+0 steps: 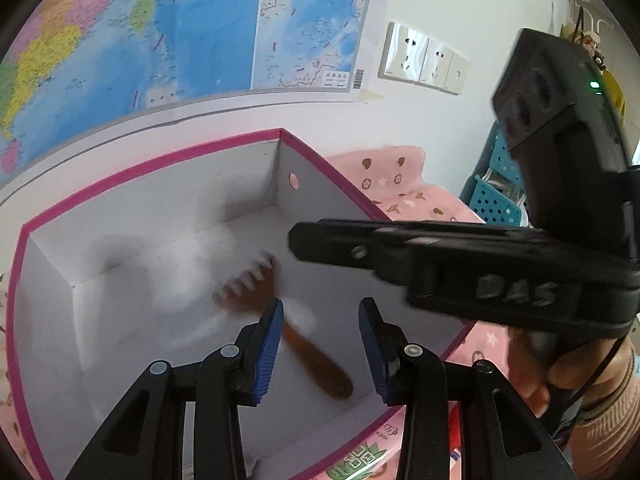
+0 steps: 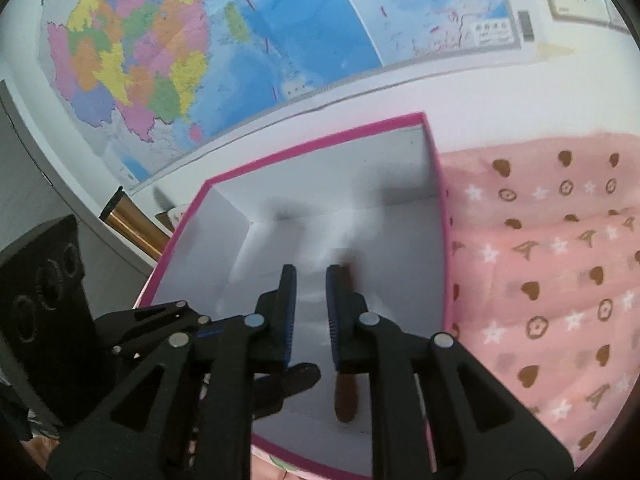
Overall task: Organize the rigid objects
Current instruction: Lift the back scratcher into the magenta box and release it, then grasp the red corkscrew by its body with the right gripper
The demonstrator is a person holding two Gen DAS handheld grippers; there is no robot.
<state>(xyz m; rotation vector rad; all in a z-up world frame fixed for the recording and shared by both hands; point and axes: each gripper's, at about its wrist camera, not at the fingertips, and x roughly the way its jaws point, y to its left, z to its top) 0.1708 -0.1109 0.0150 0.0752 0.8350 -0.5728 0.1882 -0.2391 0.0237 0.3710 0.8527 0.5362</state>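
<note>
We see a big coloured map [image 1: 120, 28] taped on the white wall, and we take it as our landmark. To the right of the map sits a row of white wall sockets [image 1: 424, 60]. Below the map and to the right a pink cloth [image 2: 552, 280] with brown hearts and white stars lies spread out. Further right of the map, past the sockets, stands a blue plastic basket [image 1: 496, 196] with holes.

The box [image 1: 120, 184] stands open on top, its white floor mostly bare; a brown comb [image 1: 280, 312] lies across it. Its walls and the map wall [image 2: 280, 20] behind it limit entry.
</note>
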